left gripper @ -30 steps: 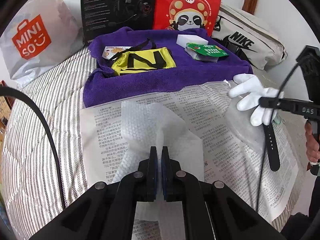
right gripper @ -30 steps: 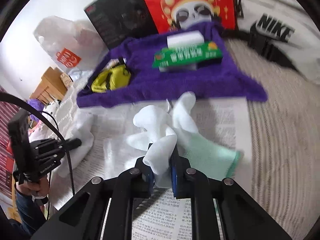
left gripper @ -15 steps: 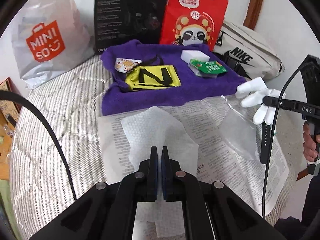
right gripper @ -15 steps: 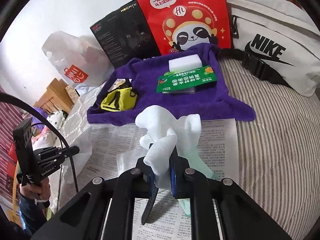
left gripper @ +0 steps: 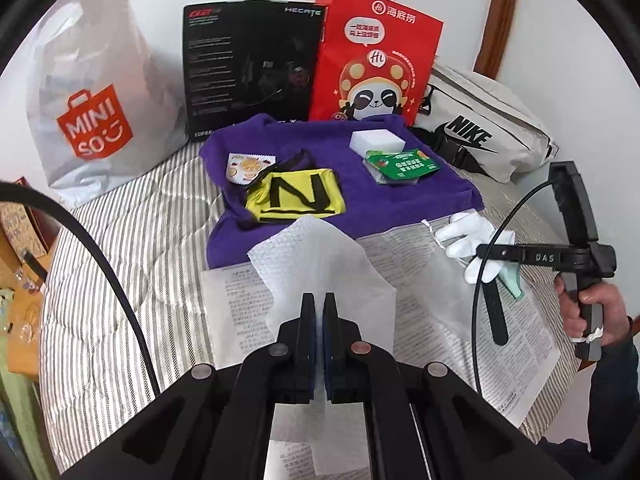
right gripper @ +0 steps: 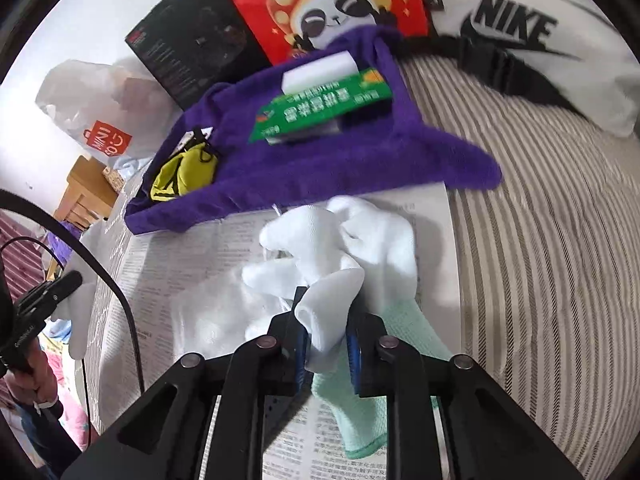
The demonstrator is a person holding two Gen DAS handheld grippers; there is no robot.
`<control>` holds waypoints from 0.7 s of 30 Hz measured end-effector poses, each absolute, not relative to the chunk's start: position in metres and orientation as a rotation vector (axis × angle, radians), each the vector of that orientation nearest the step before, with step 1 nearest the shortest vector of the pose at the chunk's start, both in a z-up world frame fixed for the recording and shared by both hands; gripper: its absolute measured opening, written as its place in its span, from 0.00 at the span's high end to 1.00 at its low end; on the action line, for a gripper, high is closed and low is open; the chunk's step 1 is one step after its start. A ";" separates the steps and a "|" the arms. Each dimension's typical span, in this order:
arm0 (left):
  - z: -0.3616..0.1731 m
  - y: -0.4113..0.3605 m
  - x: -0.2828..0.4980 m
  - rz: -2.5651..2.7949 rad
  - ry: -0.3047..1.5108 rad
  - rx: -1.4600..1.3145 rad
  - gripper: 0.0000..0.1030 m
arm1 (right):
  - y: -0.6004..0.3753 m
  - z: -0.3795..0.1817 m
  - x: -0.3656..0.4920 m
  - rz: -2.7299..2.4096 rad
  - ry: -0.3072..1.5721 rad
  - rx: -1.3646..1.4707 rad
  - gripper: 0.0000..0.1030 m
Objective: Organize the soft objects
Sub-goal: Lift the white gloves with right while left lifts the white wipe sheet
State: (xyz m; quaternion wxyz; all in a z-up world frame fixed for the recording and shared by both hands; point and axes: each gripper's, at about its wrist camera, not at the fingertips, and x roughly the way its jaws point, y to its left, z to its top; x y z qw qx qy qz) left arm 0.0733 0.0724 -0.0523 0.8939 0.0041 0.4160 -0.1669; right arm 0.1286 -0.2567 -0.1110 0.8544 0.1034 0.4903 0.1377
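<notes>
White glove [right gripper: 340, 248] sits between my right fingers [right gripper: 326, 336], which are opening; its cuff trails back beneath them onto the newspaper [right gripper: 192, 264]. My left fingers [left gripper: 319, 320] are clamped on the foam sheet [left gripper: 320, 256] ahead.

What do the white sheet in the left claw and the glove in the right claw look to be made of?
White sheet: thin foam or embossed paper wrap, judging by its dimpled, translucent surface. Glove: soft knit fabric, matte white with a mint ribbed cuff; it crumples limply.
</notes>
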 end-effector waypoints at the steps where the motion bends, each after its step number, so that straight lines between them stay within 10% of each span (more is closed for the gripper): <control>1: -0.051 0.071 0.074 -0.348 0.862 0.011 0.96 | -0.260 -0.111 0.125 0.291 1.029 0.227 0.80; 21: -0.061 0.062 0.089 -0.374 0.892 -0.017 0.96 | -0.266 -0.059 0.115 0.327 0.910 0.237 0.92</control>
